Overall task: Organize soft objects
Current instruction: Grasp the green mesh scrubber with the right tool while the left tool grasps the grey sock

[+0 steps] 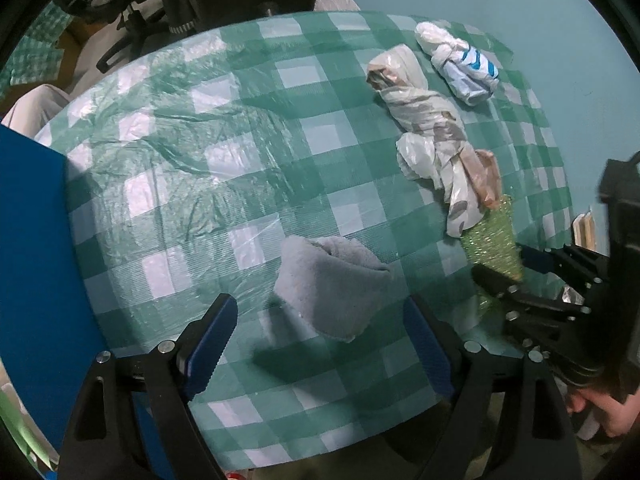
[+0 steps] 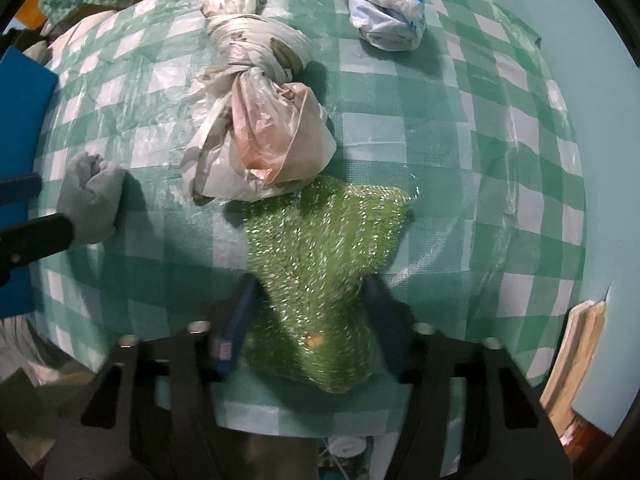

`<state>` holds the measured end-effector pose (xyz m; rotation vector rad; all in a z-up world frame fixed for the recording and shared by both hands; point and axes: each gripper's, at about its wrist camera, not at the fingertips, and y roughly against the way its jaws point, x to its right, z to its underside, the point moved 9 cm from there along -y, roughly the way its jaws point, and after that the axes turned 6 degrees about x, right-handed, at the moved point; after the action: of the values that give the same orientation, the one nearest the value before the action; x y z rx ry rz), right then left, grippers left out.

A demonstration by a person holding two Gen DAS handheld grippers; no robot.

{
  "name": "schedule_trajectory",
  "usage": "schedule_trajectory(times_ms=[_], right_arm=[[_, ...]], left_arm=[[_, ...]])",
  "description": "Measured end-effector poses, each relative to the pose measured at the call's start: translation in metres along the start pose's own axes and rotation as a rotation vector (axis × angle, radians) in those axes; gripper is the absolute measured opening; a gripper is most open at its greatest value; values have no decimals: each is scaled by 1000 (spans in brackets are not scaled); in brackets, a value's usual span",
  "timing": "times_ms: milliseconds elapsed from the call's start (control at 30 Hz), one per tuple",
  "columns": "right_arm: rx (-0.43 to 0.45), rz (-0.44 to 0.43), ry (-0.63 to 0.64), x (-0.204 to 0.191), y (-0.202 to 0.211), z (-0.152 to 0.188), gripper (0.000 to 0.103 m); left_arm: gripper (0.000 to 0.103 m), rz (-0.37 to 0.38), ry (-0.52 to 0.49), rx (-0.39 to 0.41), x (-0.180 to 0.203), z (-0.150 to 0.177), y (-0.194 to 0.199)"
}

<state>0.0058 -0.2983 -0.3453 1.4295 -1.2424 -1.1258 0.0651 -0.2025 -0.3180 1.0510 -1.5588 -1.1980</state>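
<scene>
Progress: early, nothing sorted | left gripper (image 1: 320, 340) spread around grey cloth (image 1: 332, 284), table (image 1: 200, 140) near edge | right gripper (image 2: 308, 312) seemingly pinching green scourer (image 2: 324, 248), blurred | knotted bags (image 2: 260, 120) left

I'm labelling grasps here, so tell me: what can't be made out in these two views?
- Right wrist view: whether the jaws actually pinch the green scrubber; motion blur smears it.
- Left wrist view: the scrubber's near end, behind the right gripper.
- Both views: contents of the knotted plastic bags, wrapped opaque.
</scene>
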Motion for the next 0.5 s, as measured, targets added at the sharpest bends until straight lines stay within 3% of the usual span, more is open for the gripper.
schedule_trajectory(times_ms=[67,133,300,367,500], right_arm=[[-1,-19,-12,2,1,1,24],[-6,-38,-22,0,3,-2,17],[-4,-77,-48,5,7,2,13],[-2,-97,-66,6,11,4,13],[14,-112,-82,16,24,4,13]], left_arm=[[86,-7,-9,-9,2,0,-5],[86,-9,-17,-13,6,0,-9],[81,-23,-31,-10,11,-4,-16],[66,-38,-34,-8,10,-5,-18],[49,-22,-29,-1,8,-6,-20]])
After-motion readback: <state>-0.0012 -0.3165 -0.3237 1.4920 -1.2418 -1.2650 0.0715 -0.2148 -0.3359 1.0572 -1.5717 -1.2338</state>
